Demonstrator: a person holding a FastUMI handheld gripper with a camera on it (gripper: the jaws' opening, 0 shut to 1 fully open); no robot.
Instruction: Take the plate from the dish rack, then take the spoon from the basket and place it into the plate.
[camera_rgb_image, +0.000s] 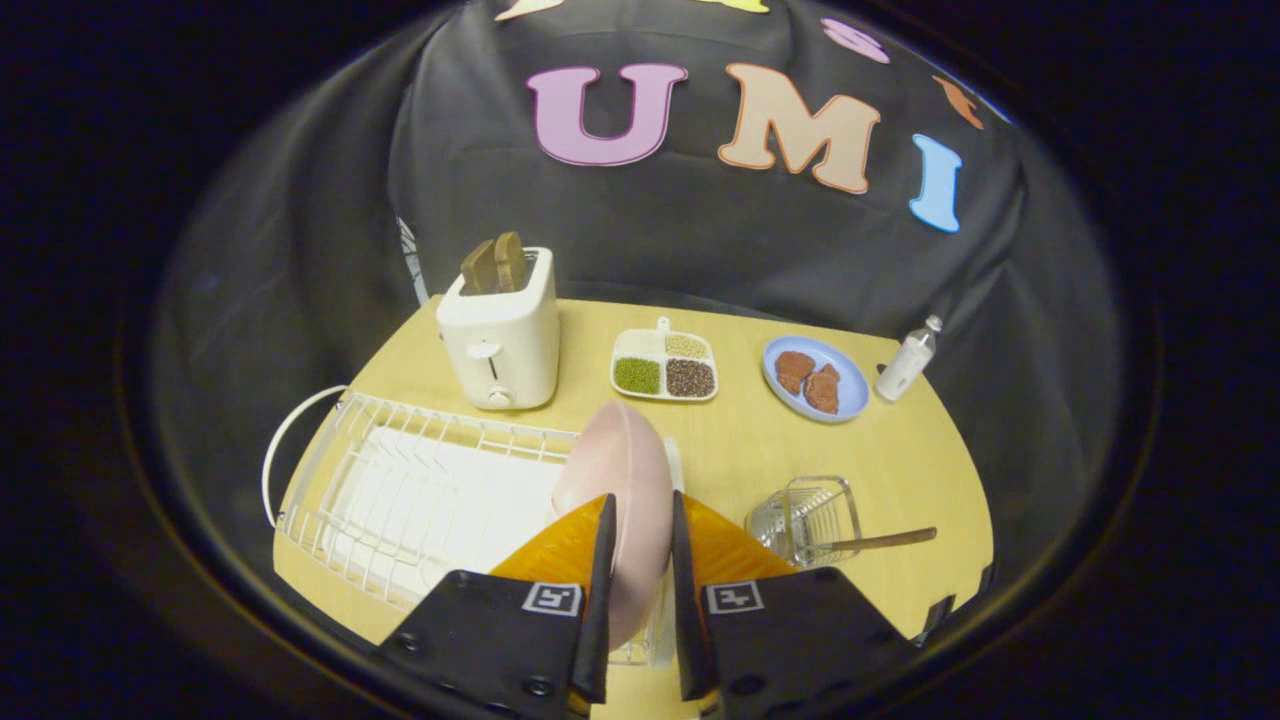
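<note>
The gripper (640, 520) clamps both fingers on a pink plate (615, 470) standing edge-up in the white dish rack (400, 480). A wooden-handled spoon (880, 541) rests in the clear basket (805, 515) just beside it

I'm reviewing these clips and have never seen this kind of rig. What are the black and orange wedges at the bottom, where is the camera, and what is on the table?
The camera rides on a hand-held tool and looks forward along its two fingers, the black and orange wedges. No robot arm is involved; a person carries it. Both fingers press on a pink plate, which stands on edge at the end of a white wire dish rack. Beyond the fingers, on the wooden table, sit a clear basket with a wooden-handled spoon sticking out, a white toaster with toast, a divided tray of beans and grains, a blue plate with brown pieces, and a small white bottle.
</note>
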